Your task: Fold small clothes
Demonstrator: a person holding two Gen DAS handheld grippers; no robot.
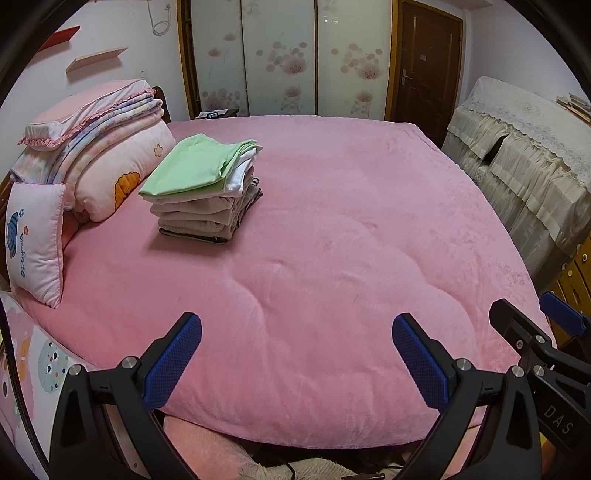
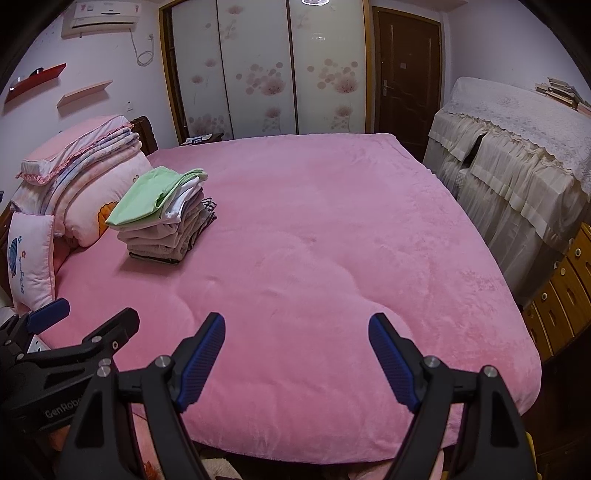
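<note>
bed: a pink plush blanket (image 1: 332, 240) is covering the whole mattress and filling most of both views; soft creases are showing near its front edge, and its middle is lying bare.
wardrobe: sliding doors with a flower print (image 1: 280, 59) are standing behind the bed's far edge; a dark wooden door (image 1: 428, 62) is sitting just to their right.
covered furniture: a cream lace-trimmed cloth (image 1: 524, 155) is draping over a bulky piece along the bed's right side; wooden drawers (image 2: 565, 288) are showing beside it, nearer the camera.
bedding pile: folded quilts and a pink pillow (image 1: 99, 144) are stacking up at the bed's far-left corner; a small embroidered cushion (image 1: 35, 236) is leaning upright in front of them.
clothes stack: a stack of folded clothes (image 1: 207, 192) is sitting on the blanket just right of the bedding pile, well apart from both claws; a light green garment (image 1: 192, 166) is lying on top, white under it, beige and grey layers below, something dark at the very bottom.
left gripper: the left gripper (image 1: 297, 354) is hovering over the blanket's front edge, blue pads spread wide, nothing between them.
right gripper: the right gripper (image 2: 297, 350) is hovering beside it over the same front edge, jaws also gaping wide and gripping nothing; it is showing at the right margin of the left wrist view.
small stuff: two wall shelves, a red shelf (image 2: 35, 81) and a pale shelf (image 2: 85, 92), are hanging on the left wall; an air conditioner (image 2: 107, 14) is sitting above them.
</note>
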